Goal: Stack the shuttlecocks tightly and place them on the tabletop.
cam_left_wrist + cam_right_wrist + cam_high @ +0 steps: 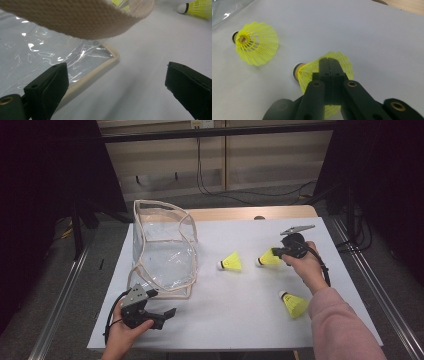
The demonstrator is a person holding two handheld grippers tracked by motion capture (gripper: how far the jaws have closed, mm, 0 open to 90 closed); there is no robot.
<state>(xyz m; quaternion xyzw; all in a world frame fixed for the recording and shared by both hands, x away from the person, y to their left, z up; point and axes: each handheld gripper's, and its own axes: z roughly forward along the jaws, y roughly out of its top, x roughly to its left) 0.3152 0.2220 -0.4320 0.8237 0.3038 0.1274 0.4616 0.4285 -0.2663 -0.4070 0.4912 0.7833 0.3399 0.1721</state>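
Three yellow shuttlecocks lie on the white sheet (235,320). My right gripper (276,253) is shut on the skirt of the right-hand one (268,257); in the right gripper view its jaws (329,62) are pressed together, pinching that shuttlecock's mesh (306,72). A second shuttlecock (231,262) (257,43) lies to its left, a third (295,304) nearer the front. A clear plastic bag with beige trim (162,245) stands open at the left. My left gripper (169,313) (115,82) rests open by the bag's front corner (110,53), with nothing between its jaws.
The bag's beige strap (75,17) hangs across the top of the left gripper view. A wooden table edge (240,213) shows behind the white sheet. Metal rails run along both sides of the table. Cables lie on the floor beyond.
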